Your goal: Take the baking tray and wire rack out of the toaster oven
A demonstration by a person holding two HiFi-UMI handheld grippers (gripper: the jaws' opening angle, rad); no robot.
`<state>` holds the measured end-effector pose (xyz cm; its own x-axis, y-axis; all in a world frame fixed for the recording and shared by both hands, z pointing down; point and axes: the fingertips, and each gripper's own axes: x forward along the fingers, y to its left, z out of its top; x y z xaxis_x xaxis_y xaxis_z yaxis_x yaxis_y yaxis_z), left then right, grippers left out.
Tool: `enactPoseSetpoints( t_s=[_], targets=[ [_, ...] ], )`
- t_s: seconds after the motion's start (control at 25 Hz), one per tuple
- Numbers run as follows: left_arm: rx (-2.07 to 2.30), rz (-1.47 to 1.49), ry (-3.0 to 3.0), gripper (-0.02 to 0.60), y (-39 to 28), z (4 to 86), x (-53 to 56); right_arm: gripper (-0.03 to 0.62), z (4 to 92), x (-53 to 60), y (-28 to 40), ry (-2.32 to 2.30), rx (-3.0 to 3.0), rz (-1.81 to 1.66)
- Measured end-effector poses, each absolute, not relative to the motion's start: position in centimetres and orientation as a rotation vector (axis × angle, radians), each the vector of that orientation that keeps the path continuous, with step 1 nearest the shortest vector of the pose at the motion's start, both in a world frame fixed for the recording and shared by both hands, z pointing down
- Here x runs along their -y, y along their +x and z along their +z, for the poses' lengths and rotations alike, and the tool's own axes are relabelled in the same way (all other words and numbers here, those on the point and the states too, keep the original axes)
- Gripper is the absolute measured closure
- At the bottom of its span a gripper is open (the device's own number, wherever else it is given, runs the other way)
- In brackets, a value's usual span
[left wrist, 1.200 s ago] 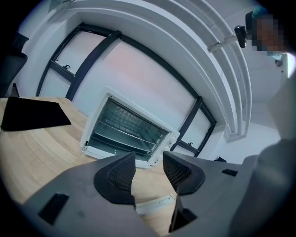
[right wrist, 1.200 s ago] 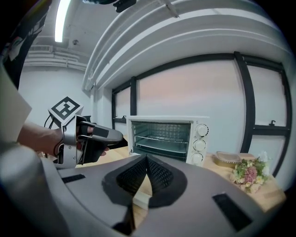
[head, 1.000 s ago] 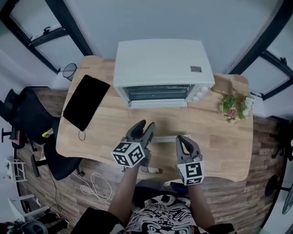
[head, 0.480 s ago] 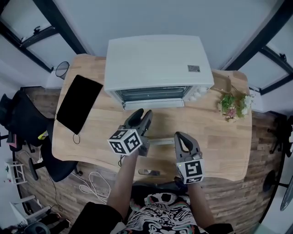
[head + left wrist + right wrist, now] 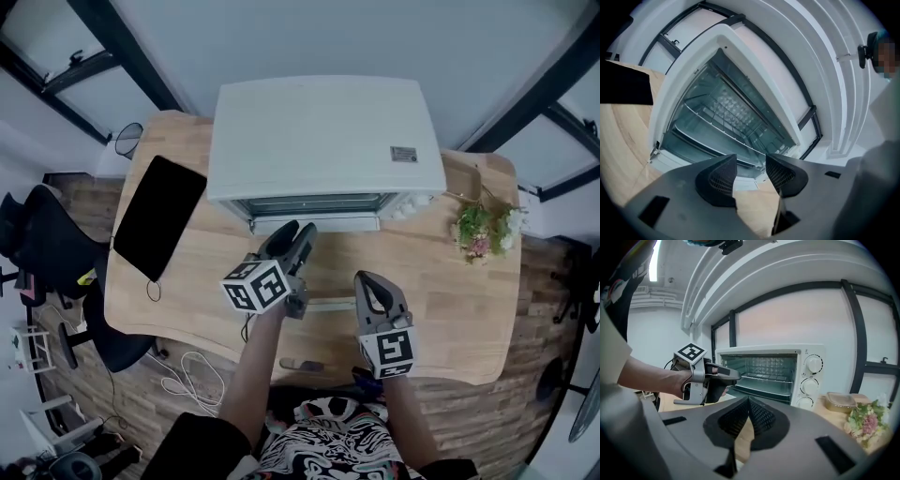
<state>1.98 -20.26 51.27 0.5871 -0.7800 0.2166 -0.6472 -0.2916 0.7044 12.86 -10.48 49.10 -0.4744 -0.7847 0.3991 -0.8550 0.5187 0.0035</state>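
The white toaster oven (image 5: 323, 131) stands at the back of the wooden table (image 5: 450, 291) with its mouth open. Inside, a wire rack (image 5: 723, 123) sits on a shelf above a flat baking tray (image 5: 696, 140); both also show in the right gripper view as the rack (image 5: 771, 377) and the tray (image 5: 764, 389). My left gripper (image 5: 298, 234) hovers just in front of the oven mouth, its jaws apart and empty (image 5: 751, 164). My right gripper (image 5: 367, 281) hangs back over the table, jaws closed on nothing (image 5: 748, 401).
A black tablet (image 5: 159, 214) lies left of the oven. To the right are a small lidded container (image 5: 459, 176) and a bunch of flowers (image 5: 483, 230). The oven's knobs (image 5: 813, 364) run down its right side. A white cable (image 5: 187, 380) lies on the floor.
My left gripper has moved forward to the oven mouth. My right gripper has crept a little forward too. Nothing was grasped.
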Motion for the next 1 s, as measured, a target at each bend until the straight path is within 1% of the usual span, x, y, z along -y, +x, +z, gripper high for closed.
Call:
enactPoseSetpoints(
  t_s=[0.52,1.0],
  targets=[
    [1.101,-0.261,1.974,0.410,2.2,52.6,24.6,0.594,51.6,13.4,12.4,1.311,2.412,0.333],
    [1.063,-0.330,1.931,0.410,2.4,52.7,27.7,0.594,53.0,14.9,13.5,1.308,2.380,0.374]
  ],
)
